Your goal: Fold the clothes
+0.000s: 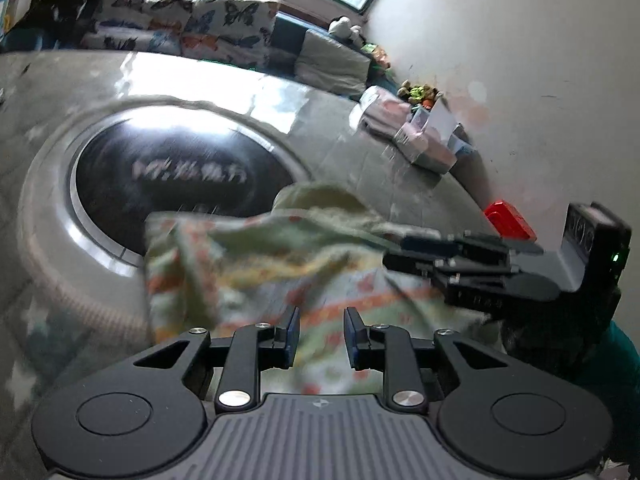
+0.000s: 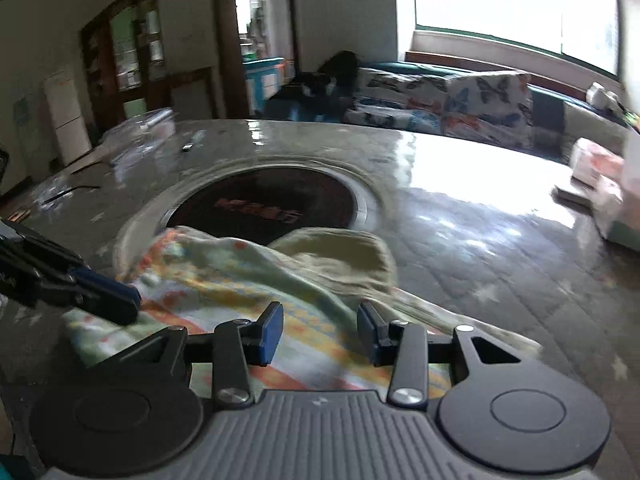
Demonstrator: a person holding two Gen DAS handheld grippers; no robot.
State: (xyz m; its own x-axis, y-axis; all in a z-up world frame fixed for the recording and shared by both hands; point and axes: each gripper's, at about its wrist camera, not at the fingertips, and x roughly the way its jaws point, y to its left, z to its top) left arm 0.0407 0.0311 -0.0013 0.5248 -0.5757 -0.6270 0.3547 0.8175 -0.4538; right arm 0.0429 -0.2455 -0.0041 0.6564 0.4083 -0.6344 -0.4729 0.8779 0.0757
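A small pale-green garment (image 1: 248,264) (image 2: 224,280) with orange and yellow print lies rumpled on the table, its plain yellowish part (image 1: 320,200) (image 2: 340,252) humped at the far side. My left gripper (image 1: 322,336) hovers over the garment's near part. Its blue pads stand apart, and the printed cloth shows in the gap. In the right wrist view the left gripper (image 2: 130,308) reaches in from the left, tips at the cloth's left edge. My right gripper (image 2: 320,332) also has its pads apart over the striped cloth. A fold ridge runs up to its right finger. In the left wrist view the right gripper (image 1: 394,252) comes in from the right, at the cloth's edge.
The table (image 1: 320,120) (image 2: 460,240) has a shiny grey quilted cover. A round black cooker plate (image 1: 180,172) (image 2: 272,204) is set into it just beyond the garment. A red object (image 1: 508,220) and stacked boxes (image 1: 420,136) (image 2: 596,176) sit near the right wall. Behind is a sofa with butterfly cushions (image 1: 180,20) (image 2: 440,96).
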